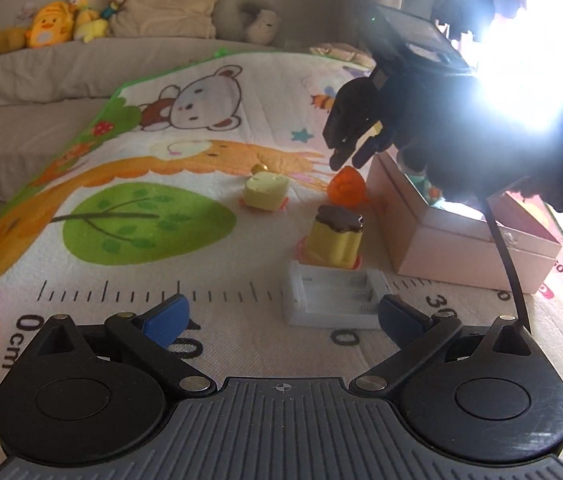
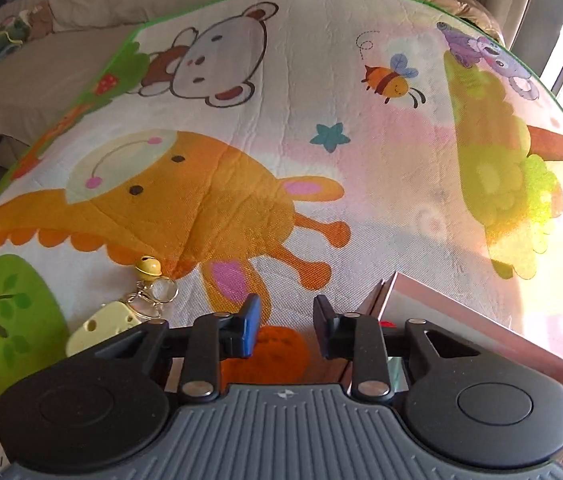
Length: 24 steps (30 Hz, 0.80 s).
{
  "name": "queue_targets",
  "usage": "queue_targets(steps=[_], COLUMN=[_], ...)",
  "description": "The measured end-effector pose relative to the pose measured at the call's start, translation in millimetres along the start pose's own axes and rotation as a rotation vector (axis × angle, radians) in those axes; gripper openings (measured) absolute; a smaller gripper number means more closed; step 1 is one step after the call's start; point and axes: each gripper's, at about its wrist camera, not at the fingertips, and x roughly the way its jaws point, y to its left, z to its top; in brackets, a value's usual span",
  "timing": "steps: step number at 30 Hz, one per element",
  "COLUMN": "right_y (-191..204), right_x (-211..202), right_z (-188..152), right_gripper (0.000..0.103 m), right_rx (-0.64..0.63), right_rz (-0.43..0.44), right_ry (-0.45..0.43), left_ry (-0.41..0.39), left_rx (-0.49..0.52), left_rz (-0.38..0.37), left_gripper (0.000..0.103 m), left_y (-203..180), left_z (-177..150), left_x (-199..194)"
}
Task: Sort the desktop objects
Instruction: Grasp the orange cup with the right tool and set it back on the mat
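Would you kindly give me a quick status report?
Left gripper open, empty. Right gripper slightly open, above orange round toy. Pink cardboard box alongside. Nothing blocking.

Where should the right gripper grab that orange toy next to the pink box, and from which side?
Take the orange toy across its rounded body, coming from above. The right gripper already hangs just over it, jaws slightly apart and empty. The pink box stands close on one side, so a sideways approach looks cramped.

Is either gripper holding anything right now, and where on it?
Nothing is held. The right gripper hangs over the orange toy, jaws apart and clear of it. The left gripper is wide open near the battery holder.
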Motion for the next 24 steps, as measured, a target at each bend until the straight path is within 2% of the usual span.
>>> queue_targets(steps=[2, 4, 12, 20, 22, 24], right_y=[5.7, 12.2, 41.5, 37.8, 29.1, 21.4], right_x=[9.8, 8.1, -34.9, -99.8, -110.2, -117.0], right_z=[1.3, -3.3, -52.7, -116.5, -133.0, -147.9], right_gripper=[0.018, 0.018, 0.017, 0.016, 0.016, 0.018], right_rx=[-0.008, -0.022, -0.123, -0.235, -0.233, -0.242], right_rz=[-0.009, 0.024, 0.177, 0.341, 0.35, 0.314], right_ry=[0.047, 0.072, 0.136, 0.126, 0.123, 0.1], left_ry=[0.01, 0.016, 0.016, 0.026, 0.029, 0.038], left_rx=[0.0, 0.011, 0.063, 0.129, 0.147, 0.163], left_rz=[-0.003, -0.005, 0.007, -0.009, -0.017, -0.018], left_gripper=[0.103, 0.103, 0.103, 0.103, 0.103, 0.103], left_y=[-0.2, -2.0, -10.2, -18.9, -22.0, -25.3], left_z=[0.2, -0.4, -4.5, -9.1, -10.6, -11.9], left_x=[0.7, 0.3, -3.7, -6.2, -6.9, -6.1])
